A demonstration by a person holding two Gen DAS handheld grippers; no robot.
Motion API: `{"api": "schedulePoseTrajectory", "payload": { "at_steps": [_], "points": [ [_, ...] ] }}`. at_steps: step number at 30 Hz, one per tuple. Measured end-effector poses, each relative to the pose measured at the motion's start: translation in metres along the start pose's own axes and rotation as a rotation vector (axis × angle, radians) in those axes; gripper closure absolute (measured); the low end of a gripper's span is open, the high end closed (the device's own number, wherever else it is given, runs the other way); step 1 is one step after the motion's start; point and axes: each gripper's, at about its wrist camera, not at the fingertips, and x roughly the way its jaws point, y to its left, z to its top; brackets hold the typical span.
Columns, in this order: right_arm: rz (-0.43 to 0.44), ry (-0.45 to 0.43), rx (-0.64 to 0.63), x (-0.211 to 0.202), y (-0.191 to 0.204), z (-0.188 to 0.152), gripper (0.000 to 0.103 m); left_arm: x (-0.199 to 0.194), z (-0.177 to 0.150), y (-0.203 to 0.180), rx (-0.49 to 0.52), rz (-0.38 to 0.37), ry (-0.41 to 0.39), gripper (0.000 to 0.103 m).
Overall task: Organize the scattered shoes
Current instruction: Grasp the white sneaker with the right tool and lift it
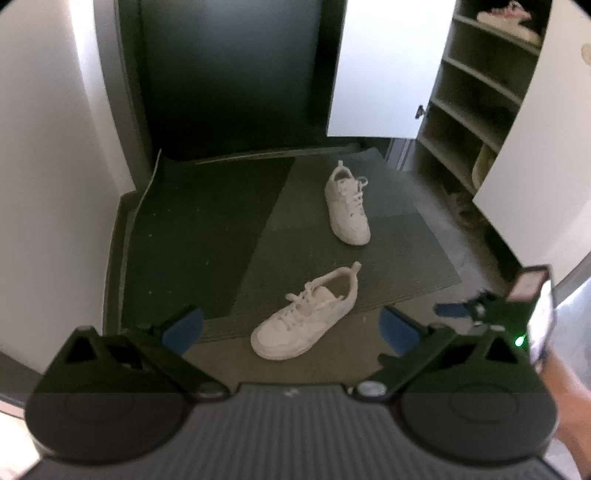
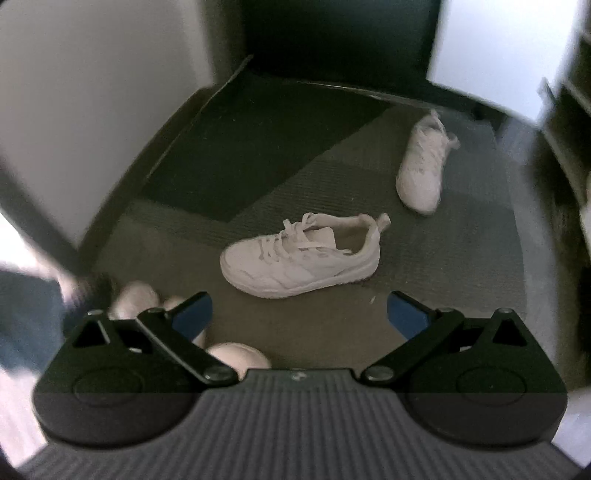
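Two white sneakers lie apart on a grey doormat (image 1: 413,258). The near sneaker (image 1: 306,317) (image 2: 301,256) points its toe left toward me, at the mat's front edge. The far sneaker (image 1: 347,203) (image 2: 423,162) lies further back, toe toward me. My left gripper (image 1: 291,328) hangs open just above and short of the near sneaker, nothing between its blue pads. My right gripper (image 2: 299,314) is open too, a little short of the same shoe. In the left wrist view the right gripper (image 1: 458,308) shows at the right edge, held by a hand (image 1: 565,398).
An open shoe cabinet (image 1: 476,107) with several shelves stands at the right, a pale pair (image 1: 509,18) on its top shelf and shoes low down. A dark door (image 1: 236,74) closes the back, white walls on the left. The person's feet (image 2: 236,356) show by the right gripper.
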Motion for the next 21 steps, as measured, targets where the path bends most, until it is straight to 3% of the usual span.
{"api": "schedulePoseTrajectory", "payload": {
  "at_steps": [3, 6, 11, 14, 17, 21],
  "points": [
    [-0.003, 0.004, -0.441, 0.019, 0.039, -0.009, 0.000, -0.009, -0.002, 0.012, -0.038, 0.015, -0.026, 0.000],
    [0.017, 0.085, -0.586, 0.059, 0.048, -0.010, 0.000, -0.012, -0.003, 0.022, -0.069, 0.013, -0.025, 0.000],
    [0.024, 0.115, -0.598, 0.123, 0.042, -0.009, 0.000, -0.022, -0.006, 0.028, -0.037, 0.108, -0.105, 0.000],
    [0.023, 0.124, -0.588, 0.160, 0.037, -0.009, 0.000, -0.018, -0.004, 0.034, -0.060, 0.118, -0.092, 0.000],
    [0.024, 0.213, -0.609, 0.219, 0.027, -0.023, 0.001, -0.007, 0.001, 0.034, -0.050, 0.133, -0.076, 0.000],
    [0.031, 0.238, -0.524, 0.263, 0.005, -0.026, 0.015, 0.019, 0.012, 0.029, -0.007, 0.188, -0.042, 0.000]
  ]
}}
